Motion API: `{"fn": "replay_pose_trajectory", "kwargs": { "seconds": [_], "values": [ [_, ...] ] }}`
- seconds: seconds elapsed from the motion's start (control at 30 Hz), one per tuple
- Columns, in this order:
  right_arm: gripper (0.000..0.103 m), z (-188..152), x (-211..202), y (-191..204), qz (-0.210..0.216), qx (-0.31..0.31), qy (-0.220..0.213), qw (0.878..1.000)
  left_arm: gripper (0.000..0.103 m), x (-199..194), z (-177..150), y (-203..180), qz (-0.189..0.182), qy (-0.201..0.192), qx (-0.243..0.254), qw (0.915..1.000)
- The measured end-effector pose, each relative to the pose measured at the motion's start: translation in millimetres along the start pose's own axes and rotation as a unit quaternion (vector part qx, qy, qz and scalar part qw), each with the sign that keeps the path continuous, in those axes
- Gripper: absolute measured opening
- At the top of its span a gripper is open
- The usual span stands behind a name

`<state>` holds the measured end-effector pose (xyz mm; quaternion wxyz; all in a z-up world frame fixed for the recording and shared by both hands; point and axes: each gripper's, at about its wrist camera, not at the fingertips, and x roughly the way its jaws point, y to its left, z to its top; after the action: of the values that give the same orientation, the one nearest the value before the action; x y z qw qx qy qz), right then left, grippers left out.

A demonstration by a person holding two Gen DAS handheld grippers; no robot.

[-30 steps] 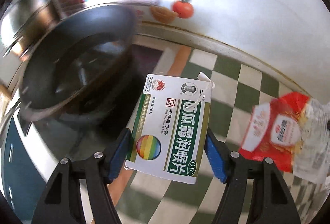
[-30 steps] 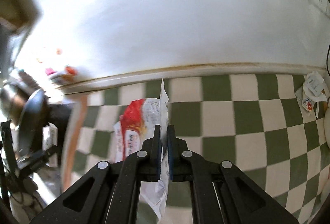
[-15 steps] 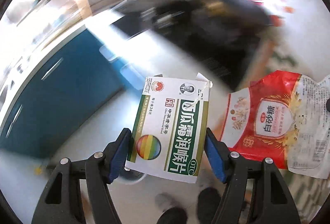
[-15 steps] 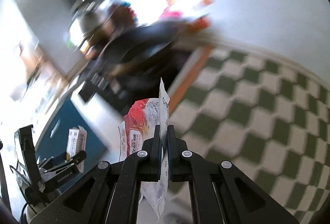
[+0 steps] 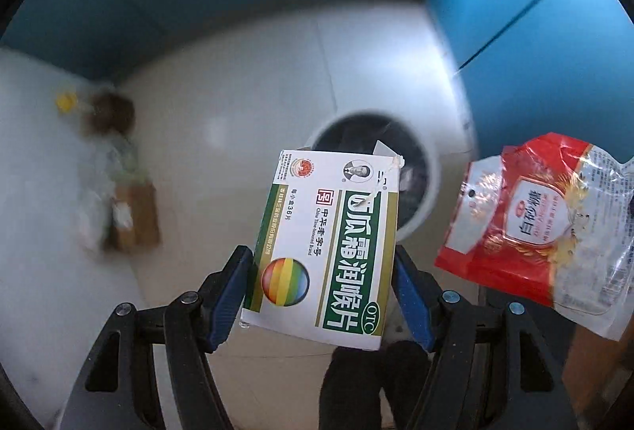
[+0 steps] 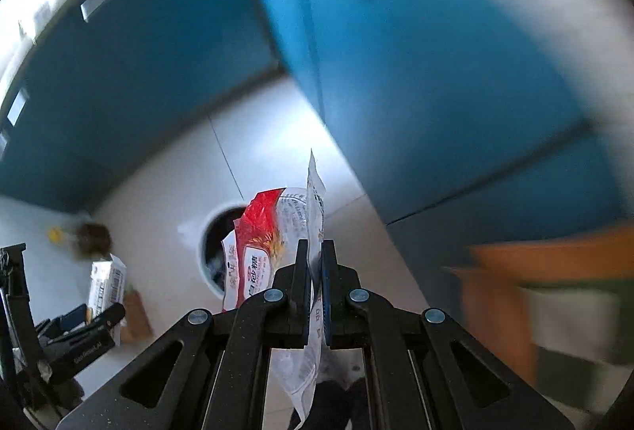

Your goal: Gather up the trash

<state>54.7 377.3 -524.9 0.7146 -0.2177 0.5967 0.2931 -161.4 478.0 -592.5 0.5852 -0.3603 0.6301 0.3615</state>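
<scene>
My left gripper (image 5: 321, 281) is shut on a white and green medicine box (image 5: 325, 248) and holds it in the air above the floor. My right gripper (image 6: 314, 263) is shut on a red and clear plastic bag (image 6: 261, 248), which also shows at the right of the left wrist view (image 5: 531, 228). A round white trash bin (image 5: 426, 168) with a dark inside stands on the pale floor below and beyond both items; it also shows in the right wrist view (image 6: 206, 236). The left gripper with the box appears at the lower left of the right wrist view (image 6: 105, 287).
Blue cabinet fronts (image 5: 515, 2) rise behind and to the right of the bin. A brown box and blurred clutter (image 5: 130, 216) lie on the floor at the left. The orange counter edge (image 6: 554, 255) and checkered cloth are at the right.
Both grippers have swung away from the counter and down toward the floor, still holding the box and the bag. The trash bin has come into view below them.
</scene>
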Motion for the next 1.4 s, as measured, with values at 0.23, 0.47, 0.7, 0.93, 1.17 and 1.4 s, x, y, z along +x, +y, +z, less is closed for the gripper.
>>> {"fn": "replay_pose_trajectory", "kwargs": {
  "seconds": [0.23,0.47,0.7,0.93,1.17,1.4],
  "values": [
    [0.005,-13.9,175.3,61.0,-0.027,-0.077,0.021,0.996,0.067,176.3,18.7,6.6,-0.065,0.087,-0.038,0.9934],
    [0.005,-28.7,250.5,89.9,-0.035,-0.135,0.040,0.989,0.072,236.8,28.7,8.1,-0.091,0.115,-0.051,0.9879],
    [0.071,-30.1,252.6,101.0,-0.001,-0.151,0.075,0.986,0.101,220.7,28.4,19.1,-0.087,0.100,-0.069,0.9888],
    [0.103,-47.0,211.2,91.1,0.004,-0.165,0.064,0.984,0.101,166.3,8.5,26.6,-0.030,0.023,-0.090,0.9952],
    [0.103,-75.0,164.1,78.7,0.008,-0.185,0.055,0.981,0.101,85.6,-29.9,21.0,0.005,-0.048,-0.096,0.9943],
    [0.103,-81.0,48.6,59.6,0.021,-0.197,-0.005,0.980,0.101,-26.6,-72.4,13.7,0.011,-0.107,-0.113,0.9878]
  ]
}}
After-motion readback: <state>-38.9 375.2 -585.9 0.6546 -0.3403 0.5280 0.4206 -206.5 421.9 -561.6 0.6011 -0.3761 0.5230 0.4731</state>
